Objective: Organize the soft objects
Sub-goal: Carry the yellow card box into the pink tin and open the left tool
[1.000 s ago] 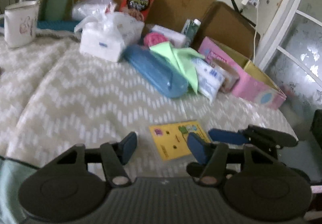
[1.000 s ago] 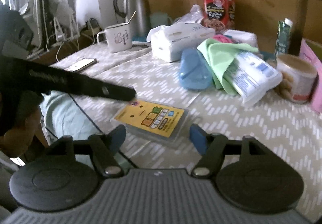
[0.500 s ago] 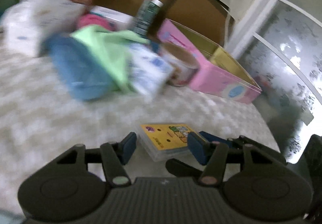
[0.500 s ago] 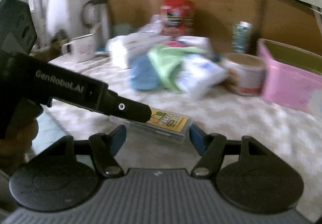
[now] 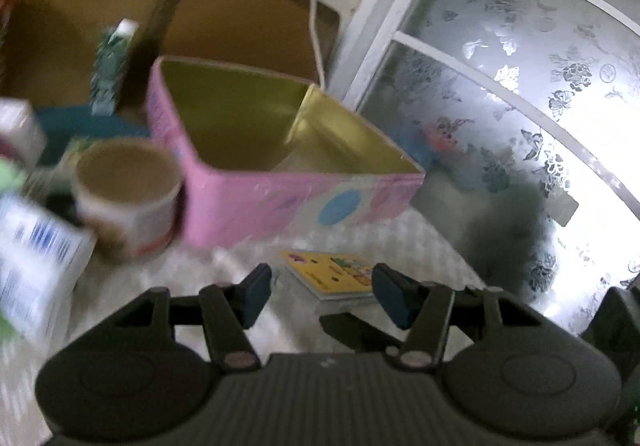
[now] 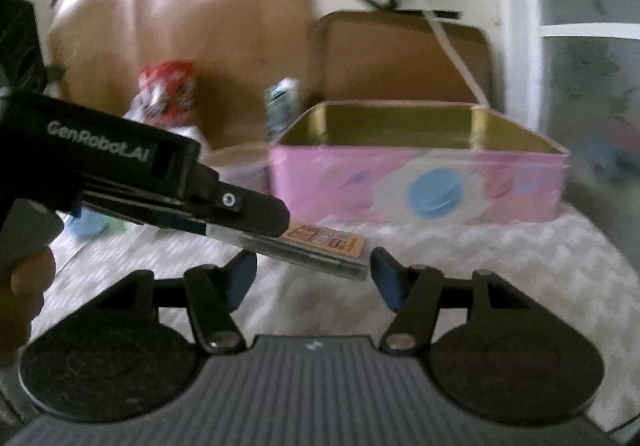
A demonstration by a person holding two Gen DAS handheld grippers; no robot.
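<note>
A flat yellow packet in a clear case (image 5: 334, 276) (image 6: 324, 242) hangs in the air in front of an open pink tin box (image 5: 256, 173) (image 6: 420, 181). In the right wrist view the left gripper (image 6: 280, 224) comes in from the left, and its fingers look clamped on the packet's left end. In the left wrist view that gripper's own blue fingertips (image 5: 320, 292) stand apart on either side of the packet. My right gripper (image 6: 312, 278) is open and empty, just below and behind the packet.
A round paper tub (image 5: 128, 193) stands left of the pink box. A white and blue wipes pack (image 5: 32, 258) is at far left. A brown chair back (image 6: 400, 53) stands behind the box. A frosted glass door (image 5: 520, 105) is at the right.
Both grippers have swung right toward the pink box. The yellow packet has come off the tablecloth and moved with the left gripper; the pile of soft things has slid out of view leftward.
</note>
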